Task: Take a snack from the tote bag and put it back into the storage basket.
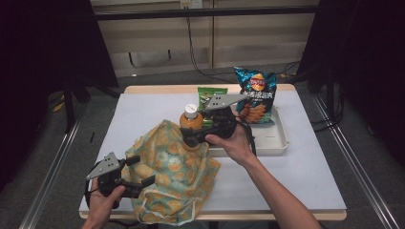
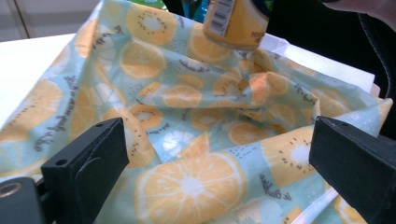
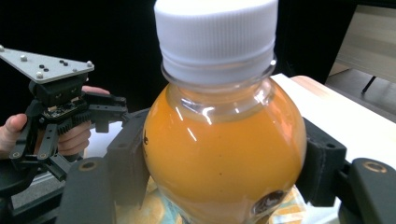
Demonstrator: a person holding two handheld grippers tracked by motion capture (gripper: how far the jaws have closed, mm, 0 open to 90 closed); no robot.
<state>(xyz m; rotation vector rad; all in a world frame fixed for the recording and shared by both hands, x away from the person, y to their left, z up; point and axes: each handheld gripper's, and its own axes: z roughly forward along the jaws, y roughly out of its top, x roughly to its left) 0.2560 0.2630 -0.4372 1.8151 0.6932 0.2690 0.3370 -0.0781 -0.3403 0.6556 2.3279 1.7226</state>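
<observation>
Dark curtains flank a white desk [image 1: 143, 109] with one fruit-print cloth bag [image 1: 167, 176], one white tray [image 1: 282, 138], one blue chip bag [image 1: 256, 95] and one green packet [image 1: 212, 90] behind.

The right hand-held gripper [image 1: 191, 136] is clamped on the one bottle [image 1: 191, 121] of orange juice, jaws pressed against its round body below the white cap [image 3: 215, 32], upright. The bottle hangs just above the bag, whose top edge lies right beneath its base. The tray and chip bag sit just beyond this hand-held gripper, the green packet behind it.

The left hand-held gripper [image 1: 141, 171] has its jaws apart, one either side of the bag's near edge; its pads do not seem to pinch the cloth, which lies slack before them.

Risks, as a judgement: the bag's mouth looks collapsed rather than held wide, so the bottle could land on folded cloth and roll off instead of dropping inside. The smooth, rounded bottle could also slip in the jaws if tilted. If the left hand-held gripper closes on too little cloth, the bag may slide along the desk.
</observation>
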